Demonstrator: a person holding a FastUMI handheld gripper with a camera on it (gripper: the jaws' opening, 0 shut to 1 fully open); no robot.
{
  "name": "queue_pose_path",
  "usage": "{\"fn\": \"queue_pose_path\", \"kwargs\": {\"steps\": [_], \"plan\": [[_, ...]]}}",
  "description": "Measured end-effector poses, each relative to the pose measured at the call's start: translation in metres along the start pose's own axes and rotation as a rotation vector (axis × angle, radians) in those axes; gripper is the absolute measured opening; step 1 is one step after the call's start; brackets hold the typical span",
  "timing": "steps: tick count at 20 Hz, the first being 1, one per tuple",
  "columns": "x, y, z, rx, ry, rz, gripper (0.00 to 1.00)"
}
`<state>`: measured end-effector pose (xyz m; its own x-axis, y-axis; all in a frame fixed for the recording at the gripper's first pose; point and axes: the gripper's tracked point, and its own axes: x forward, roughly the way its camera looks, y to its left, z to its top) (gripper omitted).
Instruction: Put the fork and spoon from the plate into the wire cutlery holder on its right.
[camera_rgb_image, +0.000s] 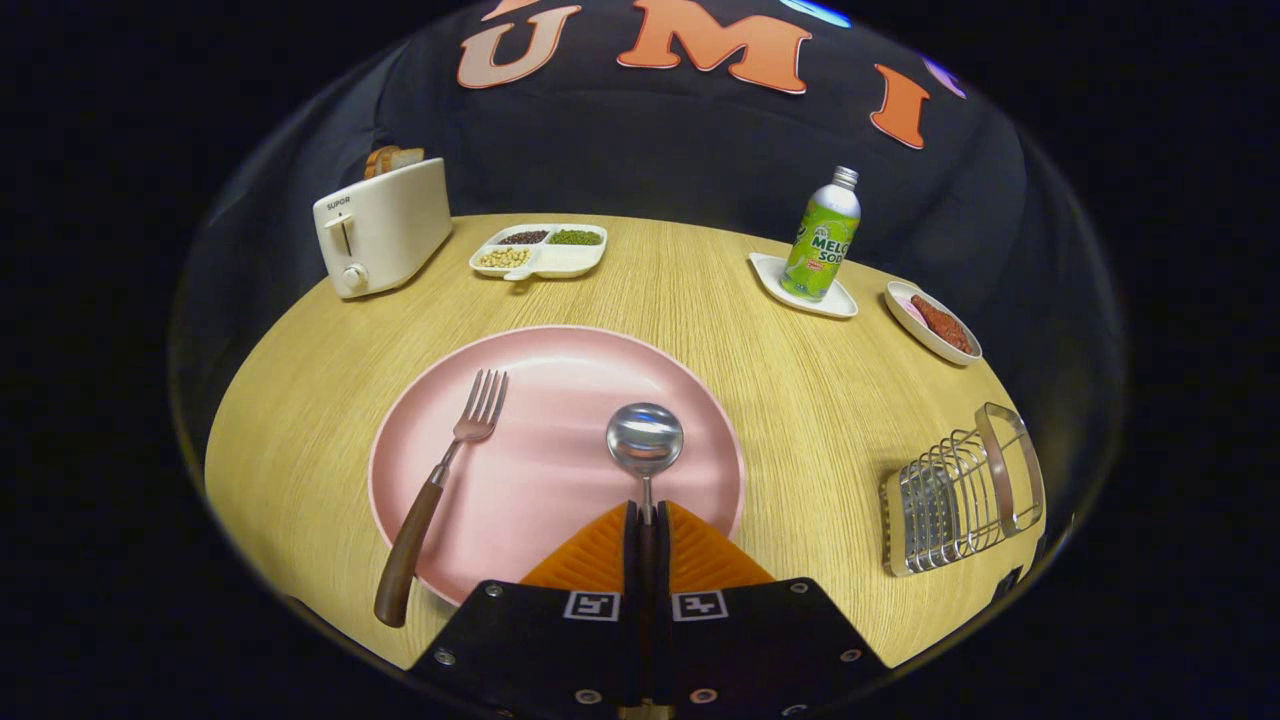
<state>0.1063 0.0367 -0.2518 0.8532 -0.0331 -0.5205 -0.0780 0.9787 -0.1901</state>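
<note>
The gripper (646, 515) at bottom centre pinches the spoon (645, 440) handle over the pink plate (560, 360). The fork (445, 480) lies left of centre; the wire holder (960, 495) sits lower right.

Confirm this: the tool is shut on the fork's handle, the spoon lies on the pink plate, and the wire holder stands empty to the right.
Not quite. In the gripper view the tool is shut on the spoon handle, not the fork's. The fork lies untouched on the pink plate, to the spoon's left. The wire holder does stand empty to the right.
</note>
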Motion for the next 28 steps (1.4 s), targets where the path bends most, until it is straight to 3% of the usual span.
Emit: {"fn": "queue_pose_path", "kwargs": {"steps": [11,14,19,28], "plan": [[-0.061,-0.026,0.031,-0.024,0.011,0.078,0.02],[-0.086,-0.051,0.039,-0.077,0.035,0.062,0.03],[-0.13,-0.092,0.047,-0.018,0.126,0.069,0.03],[-0.172,-0.174,0.047,-0.062,0.216,-0.017,0.03]]}}
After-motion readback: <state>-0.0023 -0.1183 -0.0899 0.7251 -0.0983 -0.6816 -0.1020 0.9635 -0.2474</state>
